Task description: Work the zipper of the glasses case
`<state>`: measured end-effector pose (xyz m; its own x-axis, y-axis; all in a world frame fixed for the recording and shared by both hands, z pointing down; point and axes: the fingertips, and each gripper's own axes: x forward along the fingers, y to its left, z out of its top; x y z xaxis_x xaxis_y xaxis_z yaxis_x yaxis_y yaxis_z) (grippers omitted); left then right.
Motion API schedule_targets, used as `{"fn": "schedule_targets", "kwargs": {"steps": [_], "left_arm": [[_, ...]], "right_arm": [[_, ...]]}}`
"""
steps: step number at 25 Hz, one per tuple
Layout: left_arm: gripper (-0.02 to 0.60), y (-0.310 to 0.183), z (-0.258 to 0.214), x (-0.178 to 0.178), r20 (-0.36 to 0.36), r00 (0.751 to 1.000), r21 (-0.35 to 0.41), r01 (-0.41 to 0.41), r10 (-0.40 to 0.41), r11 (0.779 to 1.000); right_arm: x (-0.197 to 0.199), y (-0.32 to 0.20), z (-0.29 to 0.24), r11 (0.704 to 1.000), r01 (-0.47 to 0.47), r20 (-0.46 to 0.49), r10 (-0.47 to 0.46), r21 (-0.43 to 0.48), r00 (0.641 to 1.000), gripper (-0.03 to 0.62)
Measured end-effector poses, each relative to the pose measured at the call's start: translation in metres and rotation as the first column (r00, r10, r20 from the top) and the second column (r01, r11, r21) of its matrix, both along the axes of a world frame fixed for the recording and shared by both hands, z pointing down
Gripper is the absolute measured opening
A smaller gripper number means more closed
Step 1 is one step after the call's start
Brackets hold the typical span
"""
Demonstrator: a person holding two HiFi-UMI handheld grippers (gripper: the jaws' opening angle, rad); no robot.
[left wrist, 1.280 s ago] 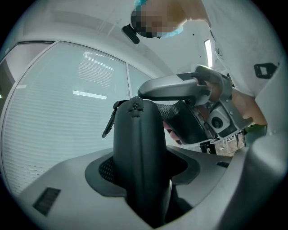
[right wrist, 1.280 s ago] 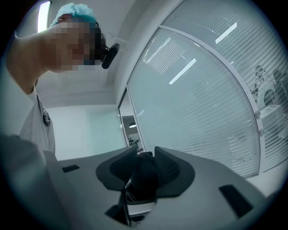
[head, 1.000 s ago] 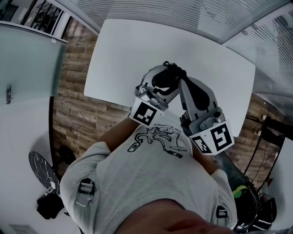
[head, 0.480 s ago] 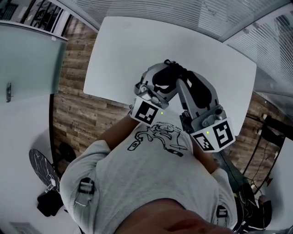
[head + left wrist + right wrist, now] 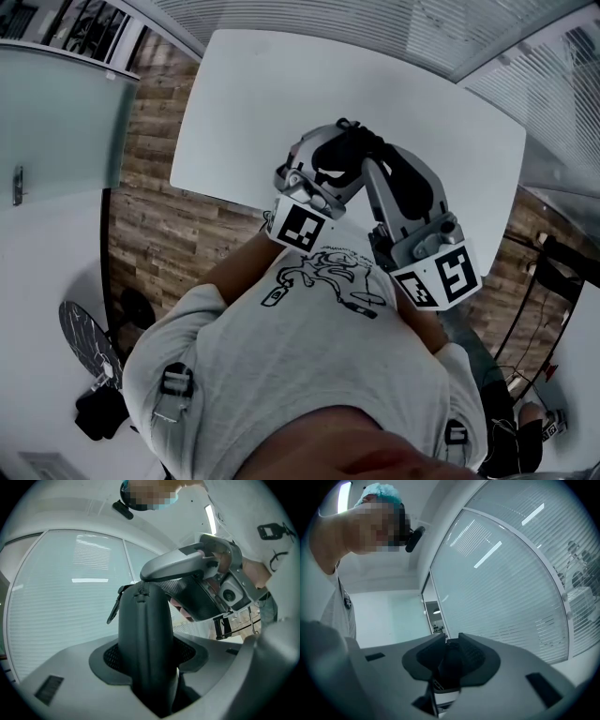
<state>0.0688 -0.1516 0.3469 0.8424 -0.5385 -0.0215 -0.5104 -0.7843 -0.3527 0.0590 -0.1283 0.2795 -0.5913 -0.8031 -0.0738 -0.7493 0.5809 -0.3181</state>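
At the centre of the head view, over the white bench (image 5: 272, 103), both tools meet on the dark glasses case (image 5: 143, 620). The left tool (image 5: 146, 665) clamps its body, upright. The right tool (image 5: 449, 660) has just been closing its jaws, which pinch the case's end.

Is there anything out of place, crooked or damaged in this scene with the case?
Nothing looks damaged or spilled. The glasses case stands upright, clamped in the left tool. Only its zipper pull sticks out loose at one side near the top, which is ordinary for a zipper.
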Motion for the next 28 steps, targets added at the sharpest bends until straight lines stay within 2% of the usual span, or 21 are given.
{"fn": "schedule_targets", "kwargs": {"steps": [4, 5, 6, 8, 13, 20, 28], "left_arm": [[0.252, -0.002, 0.003, 0.003, 0.007, 1.000, 0.002, 0.006, -0.006, 1.000], [0.252, -0.003, 0.003, 0.003, 0.011, 1.000, 0.001, 0.011, -0.011, 1.000], [0.252, -0.004, 0.004, 0.003, 0.016, 1.000, -0.001, 0.017, -0.017, 1.000], [0.252, -0.006, 0.005, 0.002, 0.027, 0.999, -0.006, 0.027, -0.027, 1.000], [0.252, -0.007, 0.010, 0.002, 0.051, 0.998, -0.014, 0.039, -0.039, 0.999], [0.252, -0.005, 0.009, 0.005, 0.072, 0.997, -0.002, 0.033, -0.033, 0.999], [0.250, -0.003, 0.010, 0.004, 0.056, 0.998, -0.014, -0.006, 0.007, 1.000]], "right_arm": [[0.005, 0.000, 0.002, 1.000, -0.002, 0.043, 0.002, -0.011, 0.999, 0.083], [0.007, 0.000, 0.001, 1.000, -0.003, 0.058, 0.004, -0.012, 0.998, 0.069], [0.008, 0.001, 0.000, 1.000, -0.002, 0.070, 0.003, -0.012, 0.998, 0.024], [0.009, 0.001, -0.001, 1.000, 0.006, 0.079, -0.005, -0.012, 0.997, 0.012], [0.009, 0.000, 0.002, 1.000, 0.014, 0.105, -0.011, -0.024, 0.994, 0.011], [0.007, 0.000, 0.006, 0.999, 0.018, 0.078, -0.016, -0.028, 0.997, 0.009], [0.009, -0.001, 0.007, 0.998, 0.037, 0.078, -0.033, -0.042, 0.996, 0.005]]}}
